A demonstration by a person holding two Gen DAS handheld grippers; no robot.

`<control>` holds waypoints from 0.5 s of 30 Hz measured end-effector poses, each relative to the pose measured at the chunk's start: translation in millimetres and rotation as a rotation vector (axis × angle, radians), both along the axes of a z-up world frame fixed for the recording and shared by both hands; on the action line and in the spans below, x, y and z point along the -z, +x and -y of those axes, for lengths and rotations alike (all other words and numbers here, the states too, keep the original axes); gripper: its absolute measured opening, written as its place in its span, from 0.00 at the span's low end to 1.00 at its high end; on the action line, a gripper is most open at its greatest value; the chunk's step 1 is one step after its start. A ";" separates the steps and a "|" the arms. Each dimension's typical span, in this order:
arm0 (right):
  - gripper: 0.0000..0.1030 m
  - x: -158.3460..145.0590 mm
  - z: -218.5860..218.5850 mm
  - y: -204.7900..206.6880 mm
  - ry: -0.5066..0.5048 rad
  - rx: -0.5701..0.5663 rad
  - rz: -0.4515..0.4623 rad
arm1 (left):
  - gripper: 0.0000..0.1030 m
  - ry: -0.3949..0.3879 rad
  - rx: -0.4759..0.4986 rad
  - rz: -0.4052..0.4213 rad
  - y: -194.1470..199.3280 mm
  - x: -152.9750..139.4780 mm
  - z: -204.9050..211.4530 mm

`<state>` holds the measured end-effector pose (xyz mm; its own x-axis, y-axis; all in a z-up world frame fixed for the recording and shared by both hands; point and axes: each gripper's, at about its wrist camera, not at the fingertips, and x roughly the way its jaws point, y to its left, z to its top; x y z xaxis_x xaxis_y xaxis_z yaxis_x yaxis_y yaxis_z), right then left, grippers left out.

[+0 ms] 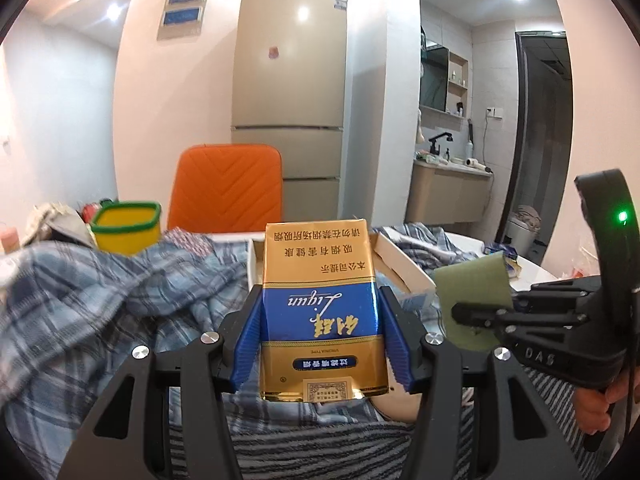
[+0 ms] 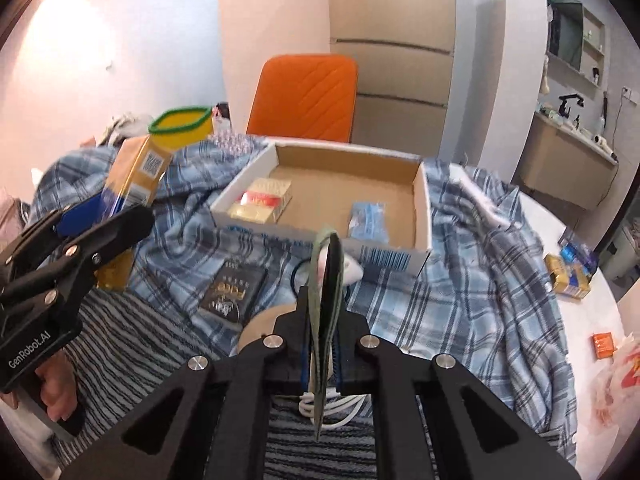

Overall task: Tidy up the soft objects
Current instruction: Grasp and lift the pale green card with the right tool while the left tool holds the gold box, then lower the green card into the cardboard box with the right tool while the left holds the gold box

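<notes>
My left gripper (image 1: 320,304) is shut on a gold and blue cigarette carton (image 1: 320,300), held upright above the plaid cloth; the carton also shows in the right wrist view (image 2: 134,176). My right gripper (image 2: 325,280) is shut on a thin green scouring pad (image 2: 324,312), held edge-on; the pad shows flat in the left wrist view (image 1: 474,300). An open cardboard box (image 2: 352,184) lies ahead with a yellow and red pack (image 2: 262,200) and a blue packet (image 2: 368,218) inside.
Blue plaid cloth (image 2: 480,272) covers the table, striped fabric (image 2: 132,344) lies near me. A dark booklet (image 2: 234,292), white cable (image 2: 340,412), yellow cup with green rim (image 2: 182,124), orange chair (image 2: 306,96) and small packs (image 2: 568,276) at right.
</notes>
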<state>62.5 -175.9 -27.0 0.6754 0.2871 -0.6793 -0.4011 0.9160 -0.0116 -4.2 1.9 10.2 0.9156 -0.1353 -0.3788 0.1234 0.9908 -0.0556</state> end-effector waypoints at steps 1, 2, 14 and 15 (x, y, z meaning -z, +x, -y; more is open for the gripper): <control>0.08 -5.4 1.4 -0.2 0.011 0.007 0.016 | 0.52 0.006 -0.005 0.015 -1.0 -5.0 0.6; 0.08 -10.1 2.9 0.5 0.023 0.012 0.028 | 0.52 0.014 -0.012 0.030 -1.7 -10.1 1.4; 0.08 -85.7 4.4 47.9 0.126 0.095 0.208 | 0.52 0.054 -0.054 0.085 44.4 -76.5 21.4; 0.08 -90.0 4.9 54.5 0.131 0.106 0.213 | 0.52 0.051 -0.060 0.089 51.4 -80.0 22.5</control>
<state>116.9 -180.8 63.0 0.8298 0.2835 -0.4807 -0.3045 0.9518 0.0358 47.2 -20.6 90.1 0.9517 -0.0619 -0.3006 0.0660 0.9978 0.0032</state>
